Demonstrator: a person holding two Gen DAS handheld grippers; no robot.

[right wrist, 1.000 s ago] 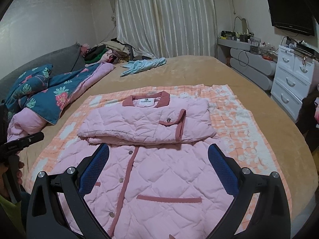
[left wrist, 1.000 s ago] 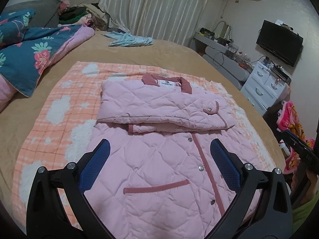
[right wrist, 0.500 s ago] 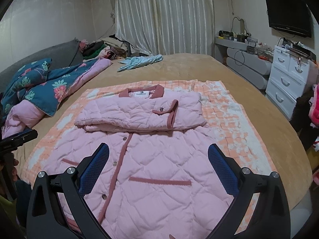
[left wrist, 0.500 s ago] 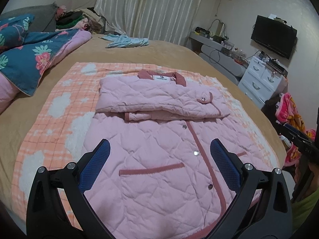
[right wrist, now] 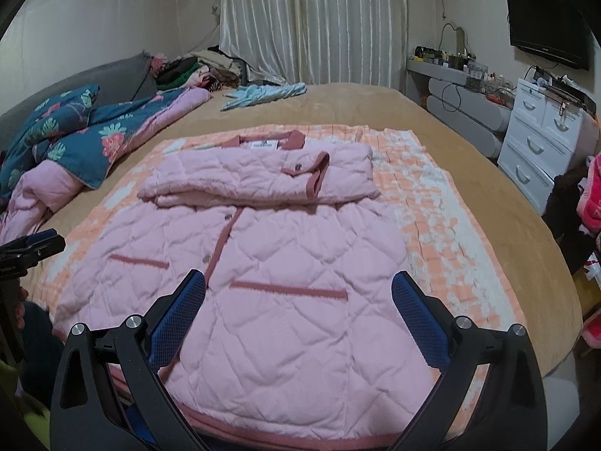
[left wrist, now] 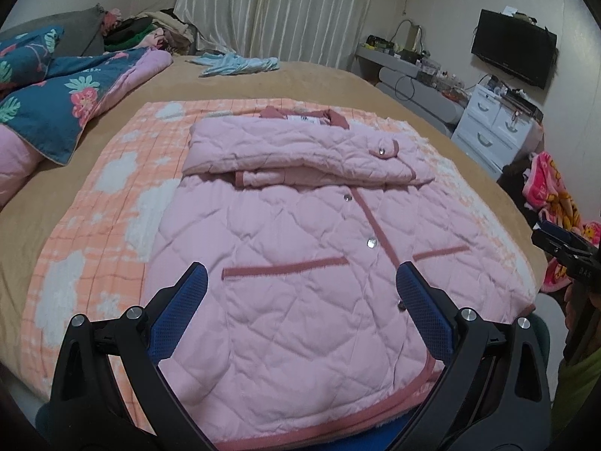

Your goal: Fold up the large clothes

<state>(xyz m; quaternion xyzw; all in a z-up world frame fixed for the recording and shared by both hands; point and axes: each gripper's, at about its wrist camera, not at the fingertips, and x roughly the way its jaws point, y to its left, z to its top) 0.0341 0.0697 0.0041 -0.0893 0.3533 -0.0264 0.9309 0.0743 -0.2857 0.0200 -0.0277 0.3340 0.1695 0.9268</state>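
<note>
On the orange-and-white checked blanket (left wrist: 112,195) lies the pink quilted jacket (left wrist: 300,255), sleeves folded across its chest; above its hem, left gripper (left wrist: 300,312) and right gripper (right wrist: 298,310) hover, jaws spread, empty.

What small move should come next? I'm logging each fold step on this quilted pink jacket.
Probably lower both open grippers, left gripper and right gripper, onto the bottom hem of the quilted pink jacket and pinch it. The sleeves already lie folded across the chest, the lower body is flat, and neither gripper holds cloth.
</note>
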